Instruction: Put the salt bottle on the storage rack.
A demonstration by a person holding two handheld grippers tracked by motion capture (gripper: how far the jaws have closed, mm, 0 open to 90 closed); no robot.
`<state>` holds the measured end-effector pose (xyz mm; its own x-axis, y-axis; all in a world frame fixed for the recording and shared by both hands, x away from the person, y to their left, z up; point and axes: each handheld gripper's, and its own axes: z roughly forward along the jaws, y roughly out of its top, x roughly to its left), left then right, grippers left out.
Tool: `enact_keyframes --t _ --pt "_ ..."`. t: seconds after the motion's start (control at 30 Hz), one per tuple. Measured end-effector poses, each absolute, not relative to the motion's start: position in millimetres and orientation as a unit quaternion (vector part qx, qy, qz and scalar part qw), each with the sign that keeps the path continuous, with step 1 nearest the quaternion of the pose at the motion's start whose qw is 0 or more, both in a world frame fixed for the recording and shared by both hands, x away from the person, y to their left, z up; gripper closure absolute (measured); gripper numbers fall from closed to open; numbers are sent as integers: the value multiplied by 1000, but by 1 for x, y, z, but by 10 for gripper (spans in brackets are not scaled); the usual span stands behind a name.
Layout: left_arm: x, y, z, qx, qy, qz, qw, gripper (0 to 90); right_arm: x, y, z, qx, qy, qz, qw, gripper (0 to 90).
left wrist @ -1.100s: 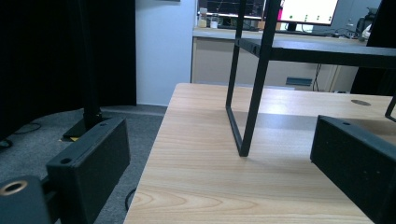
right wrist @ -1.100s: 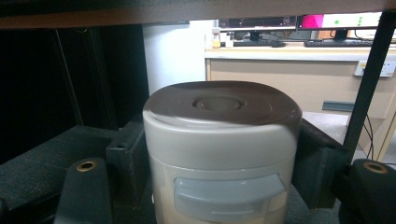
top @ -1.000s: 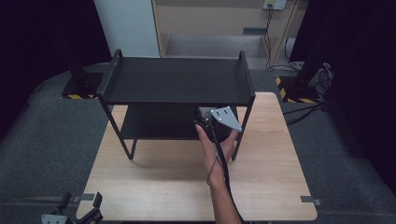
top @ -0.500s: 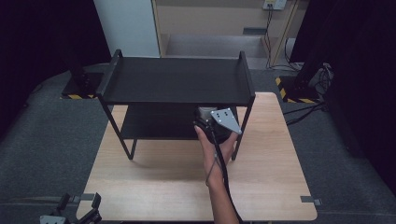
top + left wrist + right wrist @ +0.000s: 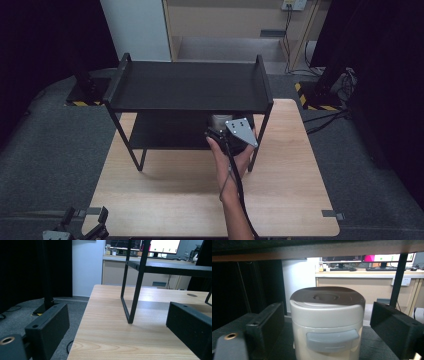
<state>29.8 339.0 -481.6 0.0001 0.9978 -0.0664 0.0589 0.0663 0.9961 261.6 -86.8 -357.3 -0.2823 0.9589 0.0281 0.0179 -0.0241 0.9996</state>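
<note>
Right gripper [image 5: 325,322] has just been opening; jaws stand apart on either side of the white canister [image 5: 327,322], pads clear of it. Canister sits upright on the black rack's [image 5: 190,90] lower shelf, right end. Left gripper [image 5: 120,330] open with nothing between its jaws, low at the wooden table's [image 5: 170,200] near left corner.

Light wooden table [image 5: 165,200]; black two-tier metal shelf rack [image 5: 190,87] standing on far half. White lidded canister [image 5: 327,320] upright on lower shelf [image 5: 165,131], right end. Top shelf bare.

white container [image 5: 327,322] base cut off by bottom edge; in high view mostly hidden under black shelf [image 5: 190,85]
</note>
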Motion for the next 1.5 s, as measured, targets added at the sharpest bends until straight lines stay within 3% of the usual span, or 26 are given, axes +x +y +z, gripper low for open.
enact_keyframes --t 0.63,1.5 --pt "30 339 -481 502 528 468 501 38 236 -81 -366 419 564 565 433 41" --pt "31 333 -480 509 522 468 499 39 176 -122 -421 441 573 567 395 41"
